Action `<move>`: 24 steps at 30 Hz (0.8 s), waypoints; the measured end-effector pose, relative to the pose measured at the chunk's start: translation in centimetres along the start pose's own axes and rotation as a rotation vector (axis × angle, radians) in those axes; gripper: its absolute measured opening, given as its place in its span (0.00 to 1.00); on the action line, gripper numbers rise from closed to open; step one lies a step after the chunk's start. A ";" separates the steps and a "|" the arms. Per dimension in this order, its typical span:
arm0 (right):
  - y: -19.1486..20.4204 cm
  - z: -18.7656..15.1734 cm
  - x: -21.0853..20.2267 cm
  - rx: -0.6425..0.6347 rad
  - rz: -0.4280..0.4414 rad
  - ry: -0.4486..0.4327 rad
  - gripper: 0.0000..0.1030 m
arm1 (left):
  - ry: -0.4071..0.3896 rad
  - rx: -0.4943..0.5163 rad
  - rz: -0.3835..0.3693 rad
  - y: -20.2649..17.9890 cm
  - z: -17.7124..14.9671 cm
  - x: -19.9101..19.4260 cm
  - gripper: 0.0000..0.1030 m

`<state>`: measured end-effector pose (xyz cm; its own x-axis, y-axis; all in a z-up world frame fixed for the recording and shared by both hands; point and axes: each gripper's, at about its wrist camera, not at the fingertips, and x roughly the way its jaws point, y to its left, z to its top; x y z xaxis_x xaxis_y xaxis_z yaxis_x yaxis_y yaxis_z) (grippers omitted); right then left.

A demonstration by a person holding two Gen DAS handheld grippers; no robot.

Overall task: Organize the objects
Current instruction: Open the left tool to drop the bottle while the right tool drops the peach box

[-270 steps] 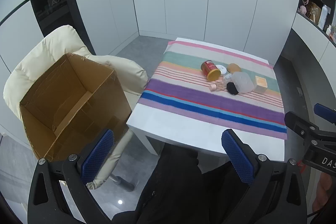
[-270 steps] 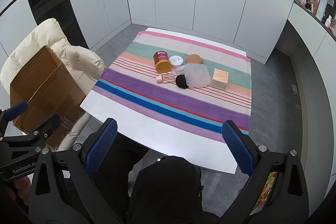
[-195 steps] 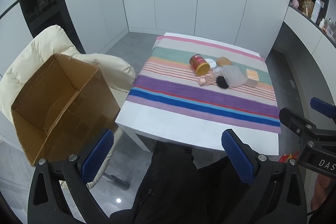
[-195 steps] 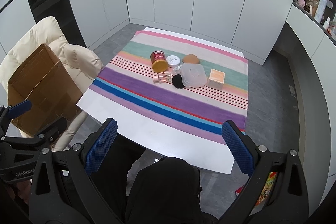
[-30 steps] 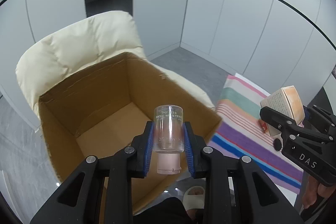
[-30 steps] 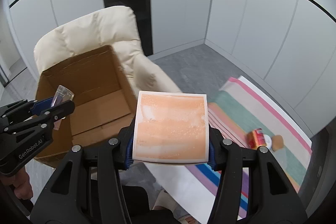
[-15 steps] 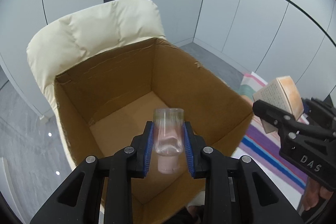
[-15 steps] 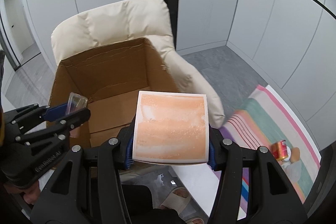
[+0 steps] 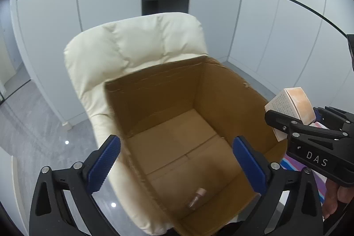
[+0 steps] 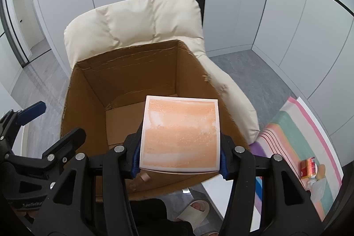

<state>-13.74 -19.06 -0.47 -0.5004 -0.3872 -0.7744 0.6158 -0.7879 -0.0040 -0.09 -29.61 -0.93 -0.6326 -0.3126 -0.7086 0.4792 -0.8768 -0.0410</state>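
Observation:
An open cardboard box point(image 9: 221, 90) stands on a cream chair, seen also in the right wrist view point(image 10: 88, 90). My left gripper point(image 9: 174, 160) is open and empty above the box. A small clear bottle with a pink cap point(image 9: 197, 197) lies on the box floor; its cap also shows in the right wrist view point(image 10: 143, 177). My right gripper point(image 10: 180, 160) is shut on an orange and white square box point(image 10: 180, 134), held over the cardboard box's near right edge. It shows in the left wrist view point(image 9: 292, 105) too.
The cream padded chair point(image 10: 137, 23) backs the box. The striped table point(image 10: 294, 138) lies at right with a red can point(image 10: 308, 167) and other small items. White cabinet walls surround; grey floor point(image 9: 33, 125) at left. A slippered foot point(image 10: 197, 211) is below.
My left gripper has opened and the clear bottle has dropped onto the box floor. My right gripper with the orange box has moved closer over the cardboard box.

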 end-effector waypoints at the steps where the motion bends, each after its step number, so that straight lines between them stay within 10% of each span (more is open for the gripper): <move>1: 0.4 0.1 0.2 -0.004 0.009 0.001 0.53 | -0.007 -0.008 0.017 0.4 0.0 -0.1 1.00; 11: 2.5 0.7 0.8 -0.022 0.026 -0.002 0.56 | -0.004 -0.043 0.046 2.5 0.0 -0.5 1.00; 24: -0.4 1.2 -0.6 0.082 -0.003 -0.065 1.00 | -0.009 -0.012 0.031 0.7 0.0 -0.5 1.00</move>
<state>-14.42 -19.08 0.80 -0.5426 -0.4128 -0.7316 0.5635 -0.8248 0.0475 0.61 -30.09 -0.65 -0.6226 -0.3427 -0.7035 0.5056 -0.8624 -0.0274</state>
